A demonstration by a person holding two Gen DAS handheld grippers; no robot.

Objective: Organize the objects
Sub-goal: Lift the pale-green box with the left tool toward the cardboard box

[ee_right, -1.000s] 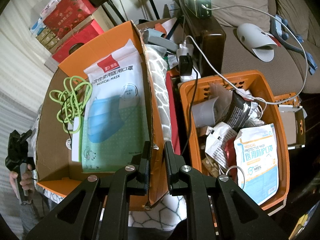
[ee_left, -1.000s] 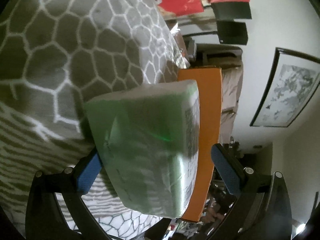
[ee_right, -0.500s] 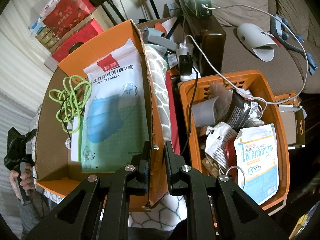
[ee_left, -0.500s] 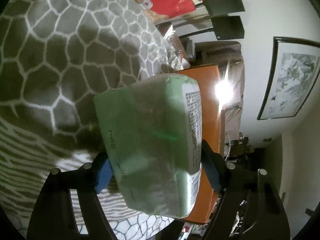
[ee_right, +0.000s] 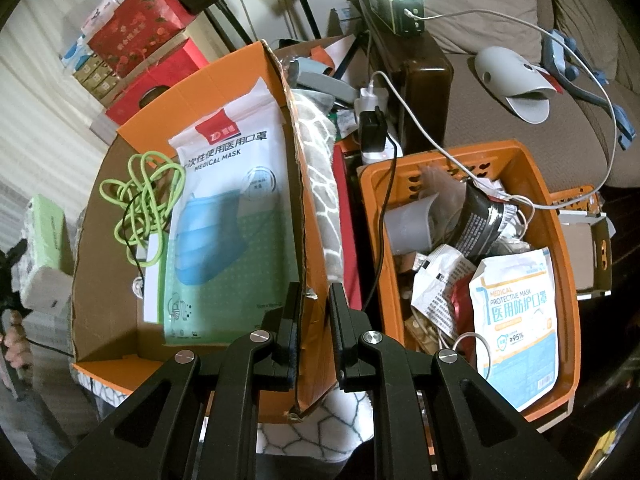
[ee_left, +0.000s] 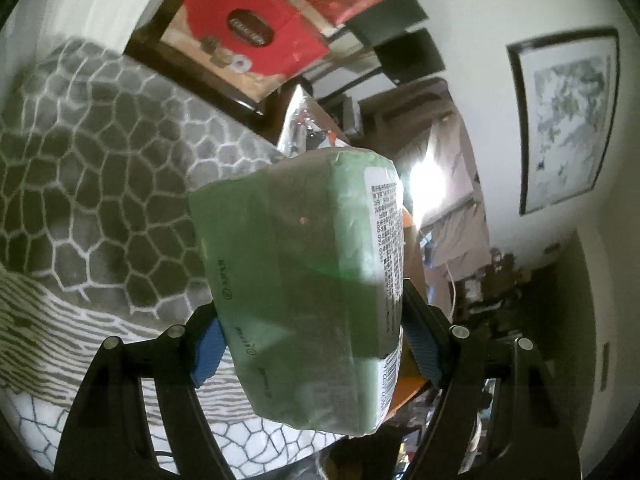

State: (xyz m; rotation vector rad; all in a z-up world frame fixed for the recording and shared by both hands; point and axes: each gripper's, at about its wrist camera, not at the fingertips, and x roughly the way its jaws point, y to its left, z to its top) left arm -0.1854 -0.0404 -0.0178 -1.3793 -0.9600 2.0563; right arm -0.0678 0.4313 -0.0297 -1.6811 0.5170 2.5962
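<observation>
My left gripper [ee_left: 314, 344] is shut on a green plastic-wrapped tissue pack [ee_left: 304, 272], its blue pads pressing both sides, and holds it up off the patterned blanket [ee_left: 100, 180]. The right wrist view shows the same pack [ee_right: 44, 232] at the far left, beside the orange cardboard box [ee_right: 100, 280]. A medical mask bag [ee_right: 228, 216] and a coiled green cord [ee_right: 140, 200] lie in that box. My right gripper [ee_right: 314, 320] is shut on the box's right wall, pointing down. An orange plastic basket [ee_right: 560, 240] full of packets stands to the right.
Red gift boxes [ee_right: 136, 28] are stacked behind the cardboard box. A lit charger [ee_right: 394, 8] with white cables sits on a dark cabinet. A grey slipper-shaped object [ee_right: 516, 84] lies on the sofa. A framed picture [ee_left: 568, 120] hangs on the wall.
The left gripper's jaws closed onto the green pack and lifted it off the blanket; the pack now shows at the left edge of the right wrist view. The right gripper has not moved.
</observation>
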